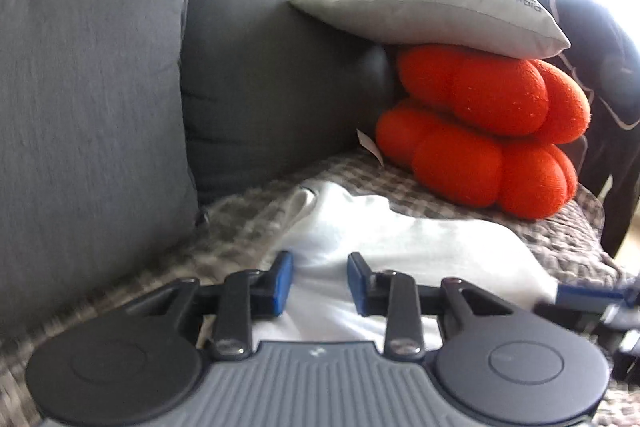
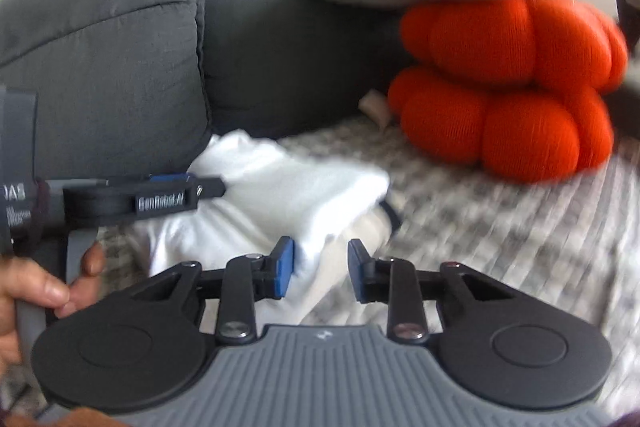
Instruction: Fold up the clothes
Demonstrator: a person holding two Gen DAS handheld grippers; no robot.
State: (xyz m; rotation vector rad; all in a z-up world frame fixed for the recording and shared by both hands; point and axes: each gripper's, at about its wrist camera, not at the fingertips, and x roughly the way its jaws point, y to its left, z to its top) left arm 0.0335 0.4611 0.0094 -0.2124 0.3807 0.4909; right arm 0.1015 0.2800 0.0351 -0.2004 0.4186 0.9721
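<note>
A dark grey sofa [image 1: 260,67] fills the background, its seat covered by a grey checked blanket [image 1: 240,231], and right in the middle of that blanket lies the white garment [image 1: 400,247], bunched and partly folded. At the far right, an orange knotted cushion [image 1: 480,131] sits on the blanket with a light grey pillow [image 1: 432,11] resting on top of it. The left gripper [image 1: 319,281] hovers low over the near edge of the garment, blue pads spread apart, nothing between them. Over in the right wrist view, the right gripper [image 2: 320,273] is released too, fingers parted above the garment's right side. At the left edge there, a hand [image 2: 36,287] grips the other tool's handle, just beside the white cloth. That view is blurred.
</note>
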